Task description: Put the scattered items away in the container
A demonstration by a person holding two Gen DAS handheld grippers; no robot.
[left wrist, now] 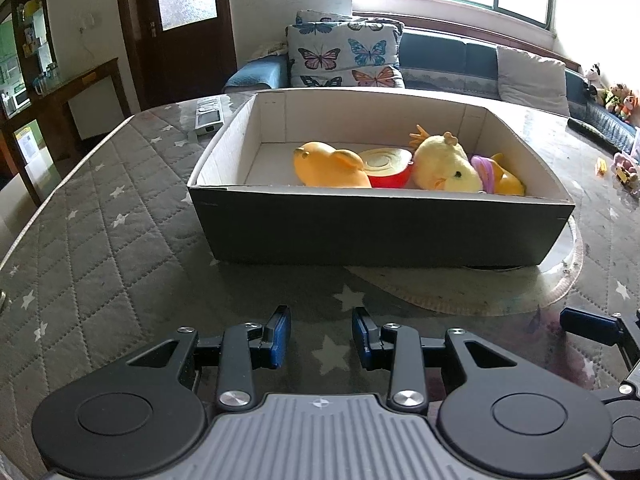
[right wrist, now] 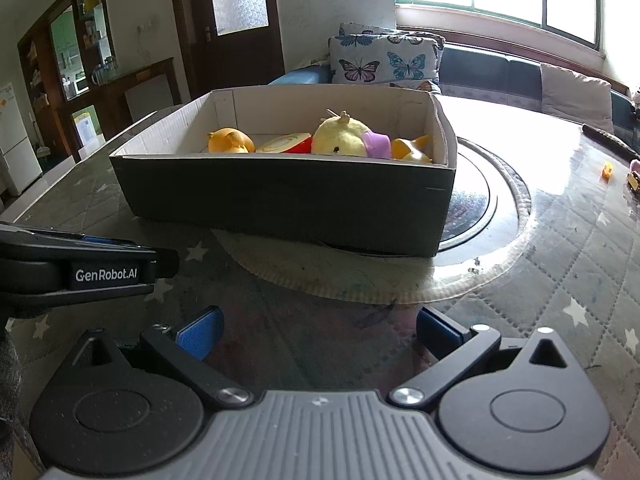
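**Both grippers empty before the box**

Blue pads of the left gripper (left wrist: 321,338) are held slightly apart, nothing between them; the right gripper (right wrist: 319,330) is spread wide. Beyond, the cardboard box (left wrist: 376,228) is seen on the quilted table (left wrist: 100,216), holding a yellow plush chick (left wrist: 446,166), an orange toy (left wrist: 330,166) and a red bowl (left wrist: 390,178).

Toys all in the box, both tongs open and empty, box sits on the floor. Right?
Not the floor: the box sits on the quilted table, as the left wrist view shows. Toys are inside; left tongs and right tongs are open and empty.
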